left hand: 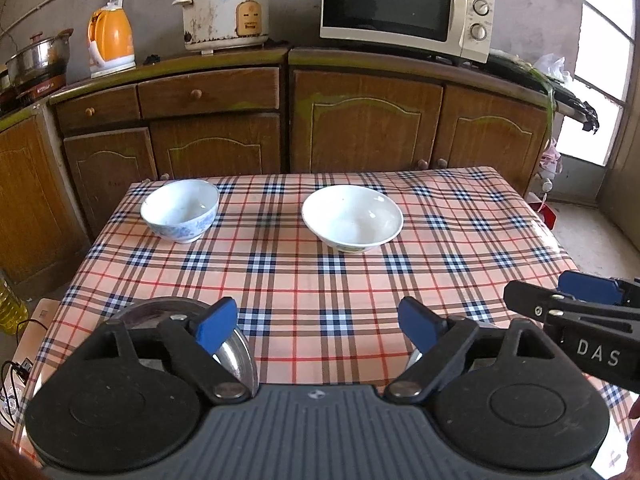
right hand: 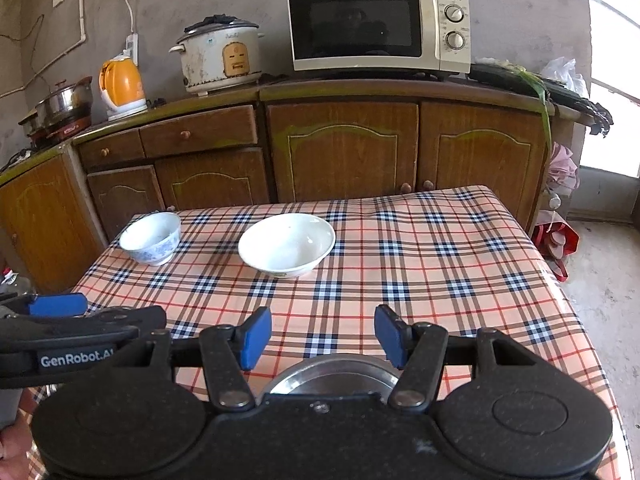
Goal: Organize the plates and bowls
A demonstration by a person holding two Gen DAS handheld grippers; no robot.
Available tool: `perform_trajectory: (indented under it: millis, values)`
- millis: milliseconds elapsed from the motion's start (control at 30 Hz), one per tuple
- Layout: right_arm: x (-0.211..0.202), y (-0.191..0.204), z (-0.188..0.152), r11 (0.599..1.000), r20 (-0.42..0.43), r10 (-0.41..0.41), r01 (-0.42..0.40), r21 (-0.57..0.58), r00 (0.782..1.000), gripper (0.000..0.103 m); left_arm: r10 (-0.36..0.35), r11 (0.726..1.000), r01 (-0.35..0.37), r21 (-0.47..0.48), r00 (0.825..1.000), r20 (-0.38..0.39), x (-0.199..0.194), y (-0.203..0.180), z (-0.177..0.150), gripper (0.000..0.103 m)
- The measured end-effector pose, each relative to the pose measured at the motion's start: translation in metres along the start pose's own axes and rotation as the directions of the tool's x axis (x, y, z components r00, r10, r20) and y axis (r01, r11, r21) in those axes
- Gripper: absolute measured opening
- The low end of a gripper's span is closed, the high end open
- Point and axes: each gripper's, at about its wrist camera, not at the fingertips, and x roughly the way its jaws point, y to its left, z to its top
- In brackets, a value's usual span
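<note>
— Bare grey plaster at the top of both views, and wooden cabinets [left hand: 248, 128] below it. What sits on them?

— A cream microwave [left hand: 408, 8] at upper right, a worn white rice cooker [left hand: 226, 14] at upper middle, an orange electric kettle [left hand: 111, 42] left of that, and a steel pot [left hand: 38, 58] at the far left edge.

— And the bench?

— The bench [left hand: 320, 280] fills the middle of each frame under a checked oilcloth. Two bowls stand near its far edge, well apart: a small blue-patterned bowl [left hand: 180, 210] at the left and a wider, shallower white bowl [left hand: 352, 218] near the centre. Both are upright and look empty.

— Any plates?

— A metal plate [right hand: 334, 376] lies at the near edge, at the bottom centre of the right wrist view, partly hidden by the tool's body. In the left wrist view a shiny metal plate [left hand: 236, 356] shows at the lower left, behind that tool's left finger.

— How do the tools stand?

— The left hand-held gripper [left hand: 320, 324] has its blue pads spread wide with only oilcloth between them. The right hand-held gripper [right hand: 320, 338] is parted too, holding nothing, its pads above the plate's far rim. Each tool shows at the edge of the other's view.
</note>
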Motion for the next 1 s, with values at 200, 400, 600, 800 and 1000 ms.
perform_trajectory:
  millis: [200,400,600,800,1000]
  values:
    - [0.014,0.002,0.003,1.0,-0.012,0.007,-0.007,0.004,1.0,0.07,0.003,1.0,-0.003,-0.002,1.0,-0.015,0.012,0.002,0.003,0.09]
    - [0.029,0.003,0.011,1.0,-0.018,0.008,-0.008,0.006,1.0,0.07,0.006,1.0,-0.006,-0.011,1.0,-0.027,0.024,0.006,0.009,0.09]
    - [0.045,0.002,0.02,1.0,-0.024,0.01,-0.009,0.014,1.0,0.07,0.011,1.0,-0.012,-0.017,0.999,-0.032,0.037,0.008,0.018,0.09]
    - [0.063,0.001,0.027,1.0,-0.032,0.017,-0.016,0.02,0.999,0.07,0.016,1.0,-0.017,-0.022,0.999,-0.041,0.052,0.011,0.027,0.09]
    - [0.081,-0.001,0.037,0.999,-0.037,0.024,-0.023,0.031,0.999,0.07,0.021,1.0,-0.022,-0.017,0.999,-0.048,0.067,0.011,0.035,0.09]
